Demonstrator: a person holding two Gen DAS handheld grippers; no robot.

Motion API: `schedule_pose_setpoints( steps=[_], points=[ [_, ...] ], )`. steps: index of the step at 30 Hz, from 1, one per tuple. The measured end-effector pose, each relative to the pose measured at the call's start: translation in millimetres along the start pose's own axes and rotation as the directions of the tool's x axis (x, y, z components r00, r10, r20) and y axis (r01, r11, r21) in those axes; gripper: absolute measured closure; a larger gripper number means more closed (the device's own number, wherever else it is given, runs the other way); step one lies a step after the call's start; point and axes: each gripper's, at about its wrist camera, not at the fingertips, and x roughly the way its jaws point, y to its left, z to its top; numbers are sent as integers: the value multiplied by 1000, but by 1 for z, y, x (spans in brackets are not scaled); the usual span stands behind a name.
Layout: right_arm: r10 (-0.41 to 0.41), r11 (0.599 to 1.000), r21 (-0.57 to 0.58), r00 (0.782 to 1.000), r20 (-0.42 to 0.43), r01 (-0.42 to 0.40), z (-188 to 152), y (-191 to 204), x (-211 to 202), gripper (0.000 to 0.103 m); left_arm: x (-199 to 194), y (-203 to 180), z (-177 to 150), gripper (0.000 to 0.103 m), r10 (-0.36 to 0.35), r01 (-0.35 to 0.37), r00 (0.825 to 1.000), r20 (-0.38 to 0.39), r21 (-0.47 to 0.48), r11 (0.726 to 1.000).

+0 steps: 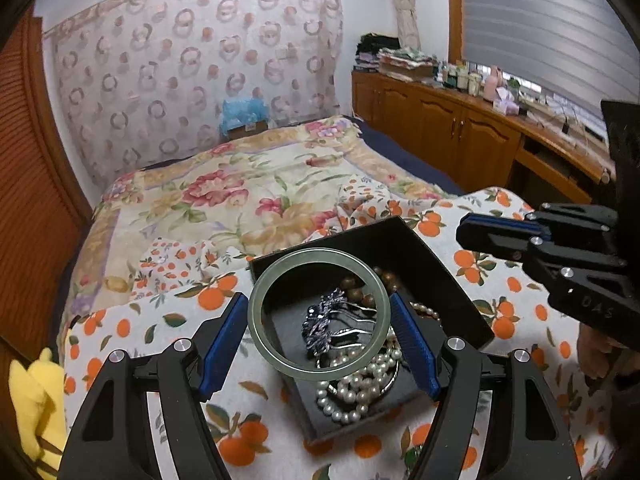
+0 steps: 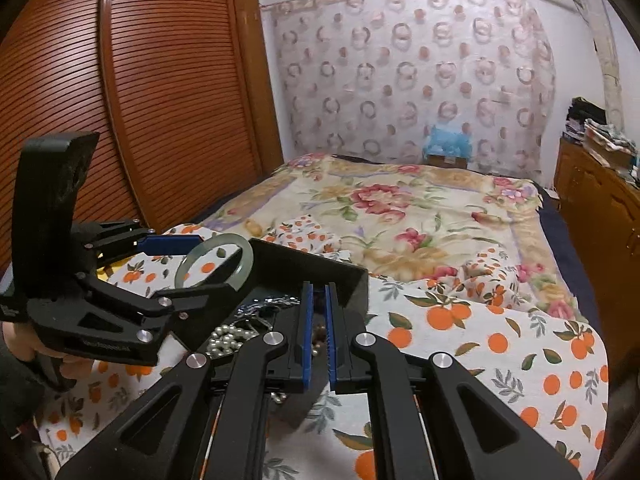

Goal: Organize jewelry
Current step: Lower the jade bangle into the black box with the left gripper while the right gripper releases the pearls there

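Bangle held over the jewelry box

Left gripper (image 1: 319,316) pinches a pale green jade bangle (image 1: 318,314) between its blue pads (image 1: 224,344), one pad on each outer side of the ring, which hangs just above a black open box (image 1: 452,280). Through the ring and around it, the box's contents show: a dark purple flower hair clip (image 1: 324,320) with silver prongs, a heap of white pearl strands (image 1: 360,384), and brown wooden beads (image 1: 384,278) toward the far side.

The box sits on a white cloth printed with oranges (image 1: 500,280), spread over a bed with a floral quilt (image 1: 240,184).

Right gripper (image 2: 316,336) hovers over the near right part of the box (image 2: 320,264), its fingers drawn nearly together with only a narrow gap between the blue pads (image 2: 306,340); nothing is visibly caught between them. From the right wrist view, the left gripper (image 2: 200,260) comes in from the left with the bangle (image 2: 216,260) held over the box's far left corner, and pearls (image 2: 228,340) show beneath it.

A wooden louvred wardrobe (image 2: 140,100) stands beside the bed, and low wooden cabinets (image 1: 440,116) run under the window.
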Motion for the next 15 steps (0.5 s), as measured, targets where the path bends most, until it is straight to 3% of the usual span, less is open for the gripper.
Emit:
schedule_pose_setpoints(
  steps=[15],
  points=[
    [-6,1000,17,1000,1,6,-2,-7,1,96,18,-3,3,34,13,-12,999,-31,20,1000]
  ],
)
